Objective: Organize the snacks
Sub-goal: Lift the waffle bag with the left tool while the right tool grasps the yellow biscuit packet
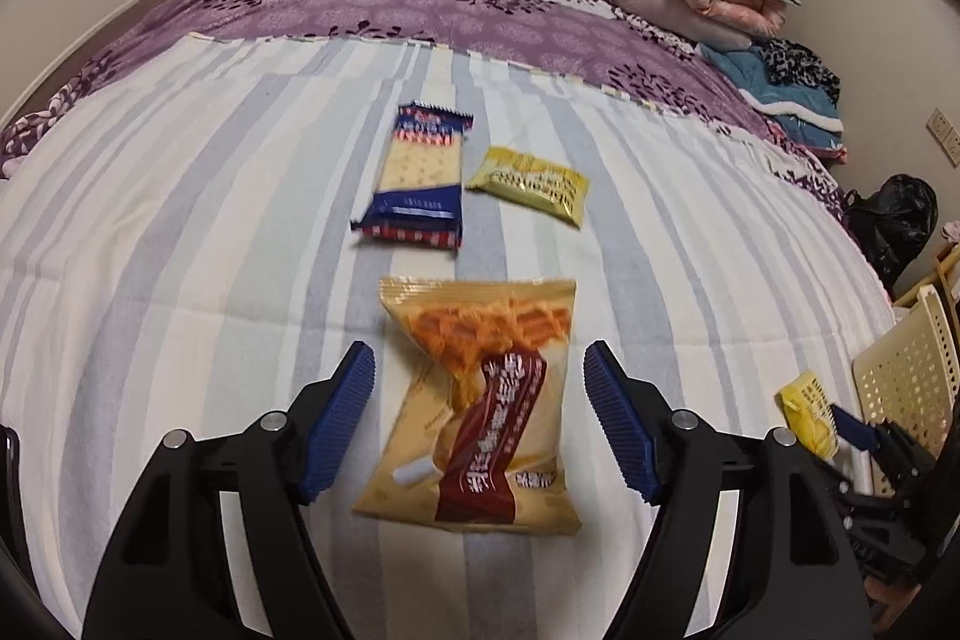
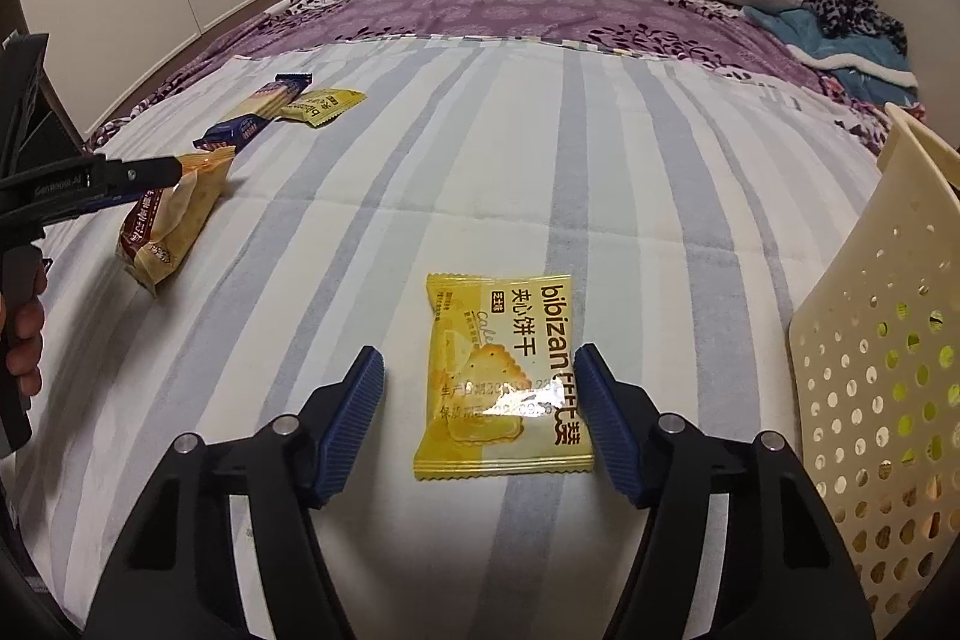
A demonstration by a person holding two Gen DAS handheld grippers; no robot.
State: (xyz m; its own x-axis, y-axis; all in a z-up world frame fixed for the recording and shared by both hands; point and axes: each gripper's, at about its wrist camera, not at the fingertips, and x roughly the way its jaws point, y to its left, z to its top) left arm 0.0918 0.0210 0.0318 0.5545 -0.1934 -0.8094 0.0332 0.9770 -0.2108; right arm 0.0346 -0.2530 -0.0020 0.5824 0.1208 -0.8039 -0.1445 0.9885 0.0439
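Snacks lie on the striped bed sheet [image 2: 660, 196]. In the left wrist view, the orange snack bag [image 1: 480, 400] sits low in the centre of the frame, between the blue pads of the left hand-held gripper [image 1: 480, 424], whose jaws stand apart with clear gaps on both sides. Its long axis runs up the frame, the torn-looking top pointing away. In the right wrist view, the yellow biscuit packet [image 2: 501, 376] lies between the pads of the right hand-held gripper [image 2: 486, 424]; the right pad looks just at its edge, the left pad clear. Its printed name runs up the frame. The cream perforated basket [image 2: 870, 400] stands at the right edge.
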